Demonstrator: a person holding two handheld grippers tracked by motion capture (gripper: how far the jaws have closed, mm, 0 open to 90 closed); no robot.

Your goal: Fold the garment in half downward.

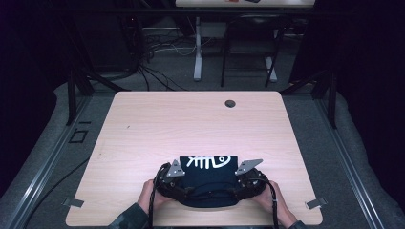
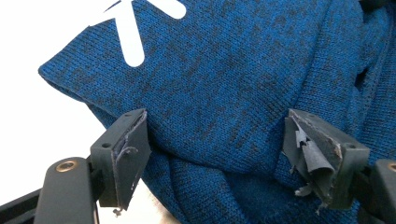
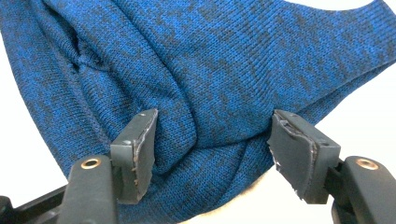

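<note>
We work a folded blue knit sweater (image 1: 208,179) lying at the near edge of the desk (image 1: 191,124) — soft, light, floppy. Both the left gripper (image 2: 215,154) and right gripper (image 3: 212,151) stand with jaws apart around bunched folds; thick folds likely grip best.

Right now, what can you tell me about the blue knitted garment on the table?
The blue knitted garment is a dark blue, black-flecked knit with a white fish-skeleton print on top. It lies folded in a compact bundle at the near edge of the wooden table. Soft folds bulge between the open fingers of both grippers, one at each side.
</note>
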